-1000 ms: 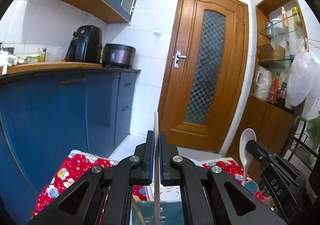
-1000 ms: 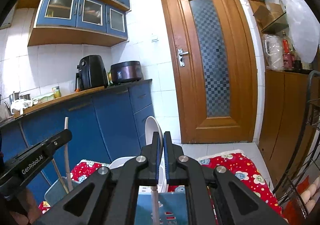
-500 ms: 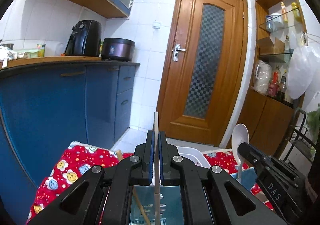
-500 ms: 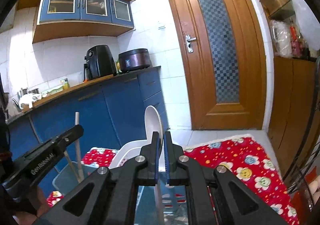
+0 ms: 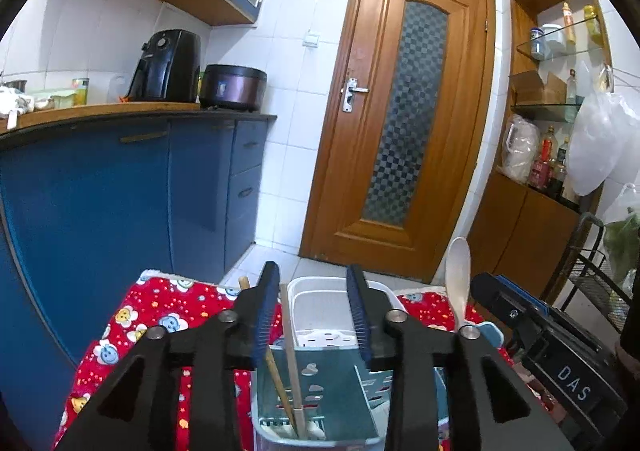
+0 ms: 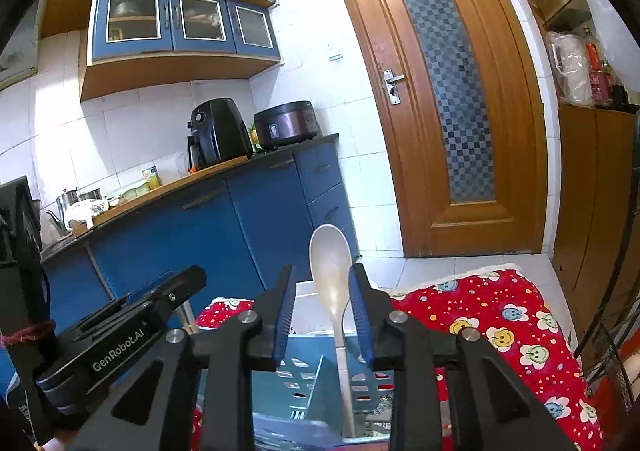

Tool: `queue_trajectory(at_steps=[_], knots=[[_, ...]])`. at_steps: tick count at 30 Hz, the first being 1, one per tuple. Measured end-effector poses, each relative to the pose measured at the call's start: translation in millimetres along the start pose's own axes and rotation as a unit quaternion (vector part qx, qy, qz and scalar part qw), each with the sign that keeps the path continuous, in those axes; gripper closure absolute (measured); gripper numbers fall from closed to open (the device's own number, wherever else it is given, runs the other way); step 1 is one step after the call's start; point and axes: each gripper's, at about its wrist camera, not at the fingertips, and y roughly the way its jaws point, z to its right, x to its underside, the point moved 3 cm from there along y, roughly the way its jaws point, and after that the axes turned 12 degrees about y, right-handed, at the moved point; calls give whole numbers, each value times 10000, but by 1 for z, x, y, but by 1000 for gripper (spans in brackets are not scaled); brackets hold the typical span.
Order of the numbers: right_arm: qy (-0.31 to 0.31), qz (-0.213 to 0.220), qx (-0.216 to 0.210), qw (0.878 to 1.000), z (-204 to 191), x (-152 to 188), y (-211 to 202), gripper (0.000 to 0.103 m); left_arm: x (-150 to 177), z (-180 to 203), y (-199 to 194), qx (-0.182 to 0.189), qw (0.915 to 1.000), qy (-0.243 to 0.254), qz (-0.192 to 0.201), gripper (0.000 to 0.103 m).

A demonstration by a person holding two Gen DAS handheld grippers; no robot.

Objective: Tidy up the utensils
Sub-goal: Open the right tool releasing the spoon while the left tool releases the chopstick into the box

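Two grippers hang side by side over a teal utensil caddy (image 5: 320,403), and both are letting go. The left gripper (image 5: 312,315) has its jaws opening, blue pads clear on either side of a pale chopstick (image 5: 291,355) that stands nearly upright in the caddy's near left compartment, its foot on the floor of the caddy beside a second, browner chopstick (image 5: 278,379) that leans across it. Neither pad touches the stick, so the compartment wall and the other stick seem to be what keep it up. The right gripper (image 6: 322,315) is also opening, its pads apart around the neck of a cream spoon (image 6: 334,283), which stands bowl up with its handle sunk into a compartment on the caddy's right side; the bowl rises above the fingertips and the handle looks free of both pads. Sorting long sticks into one cell and the spoon into another looks like the point of the arrangement, and standing them handle down keeps them from sliding out. The caddy sits on a red flowered cloth (image 6: 512,315) over the tabletop, with a white basket (image 5: 320,303) just behind it. Both utensils appear delivered; the sensible next step would be drawing each gripper straight back without brushing the shafts, since a nudge could tip the loose chopstick against the rim.
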Motion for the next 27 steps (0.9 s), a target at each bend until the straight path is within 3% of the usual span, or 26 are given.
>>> queue_trajectory(at_steps=[14, 27], knots=[[-21, -131, 11, 9999, -5, 3, -47, 72, -2, 2, -42, 79, 9999, 52, -55, 64], [-6, -680, 168, 9975, 5, 35, -76, 72, 21, 4, -74, 198, 9985, 105, -500, 61]])
